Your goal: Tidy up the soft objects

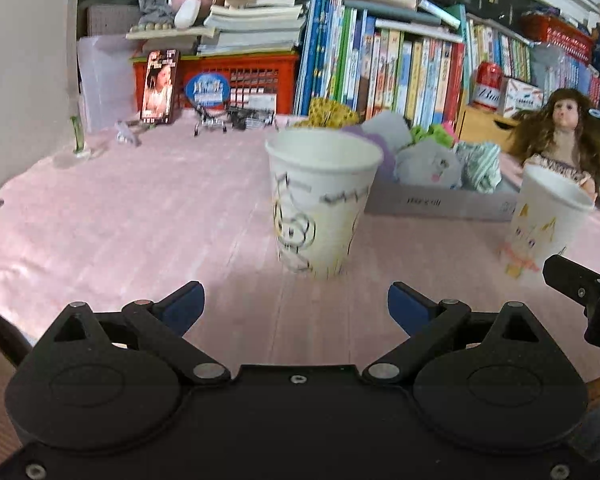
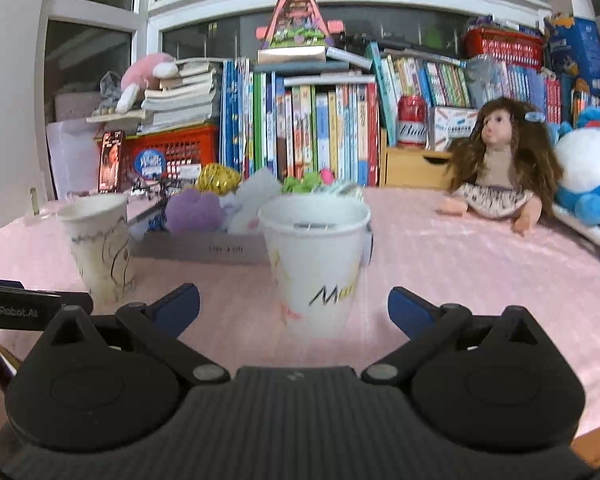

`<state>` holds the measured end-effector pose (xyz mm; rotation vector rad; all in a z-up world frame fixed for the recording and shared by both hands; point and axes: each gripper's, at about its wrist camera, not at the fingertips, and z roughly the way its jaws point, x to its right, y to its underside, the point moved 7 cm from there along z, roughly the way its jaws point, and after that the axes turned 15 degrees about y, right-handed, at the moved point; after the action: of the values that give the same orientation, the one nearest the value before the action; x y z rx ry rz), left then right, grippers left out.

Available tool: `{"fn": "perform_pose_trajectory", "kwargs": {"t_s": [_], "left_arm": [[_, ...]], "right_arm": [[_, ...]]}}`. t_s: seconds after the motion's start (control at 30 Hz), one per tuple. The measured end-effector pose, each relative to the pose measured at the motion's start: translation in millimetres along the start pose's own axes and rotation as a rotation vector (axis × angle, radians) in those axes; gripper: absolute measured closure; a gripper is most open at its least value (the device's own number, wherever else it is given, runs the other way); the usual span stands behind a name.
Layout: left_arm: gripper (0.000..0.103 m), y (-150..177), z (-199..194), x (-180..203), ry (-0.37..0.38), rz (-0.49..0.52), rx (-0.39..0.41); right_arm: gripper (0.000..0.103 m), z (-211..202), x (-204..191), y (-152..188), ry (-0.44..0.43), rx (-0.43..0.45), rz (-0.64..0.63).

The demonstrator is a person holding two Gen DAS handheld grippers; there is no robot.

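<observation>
Pink cloth covers the desk (image 1: 120, 232); both hand-held grippers, left (image 1: 296, 306) and right (image 2: 294, 308), are spread wide, each facing an upright paper cup (image 1: 320, 204) (image 2: 314, 260). Soft toys (image 1: 428, 162) sit piled in the grey box (image 1: 440, 202) just behind.

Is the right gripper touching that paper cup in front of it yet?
Apart. In the right wrist view the right gripper is open, and pink cloth shows between each fingertip and the paper cup.

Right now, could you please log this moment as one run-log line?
left gripper: open, facing left cup | right gripper: open, facing right cup | soft toys: in grey box behind
</observation>
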<state>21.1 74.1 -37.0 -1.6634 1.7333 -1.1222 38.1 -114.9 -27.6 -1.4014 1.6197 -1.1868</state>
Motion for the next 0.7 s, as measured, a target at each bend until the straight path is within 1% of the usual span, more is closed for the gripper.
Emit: {"fn": "perform_pose_trajectory", "kwargs": {"t_s": [0.1, 0.23, 0.33, 0.5, 0.7], "left_arm": [[0.005, 8.7, 6.6, -0.1, -0.001, -0.008, -0.023], [0.004, 16.5, 13.6, 4.2, -0.005, 0.014, -0.045], [0.003, 17.9, 16.9, 10.0, -0.013, 0.049, -0.044], [0.001, 16.0, 23.3, 14.9, -0.007, 0.042, -0.044], [0.0, 13.8, 28.4, 15.4, 0.005, 0.048, -0.057]], "right_arm": [[0.0, 4.7, 0.3, 9.8, 0.005, -0.038, 0.02], [0.0, 11.4, 0.2, 19.7, 0.017, -0.082, 0.016], [0.0, 11.9, -3.7, 24.0, 0.015, -0.088, -0.016], [0.0, 14.1, -10.6, 28.6, 0.005, -0.102, -0.049], [0.0, 20.5, -13.5, 32.4, 0.004, -0.129, -0.059]]}}
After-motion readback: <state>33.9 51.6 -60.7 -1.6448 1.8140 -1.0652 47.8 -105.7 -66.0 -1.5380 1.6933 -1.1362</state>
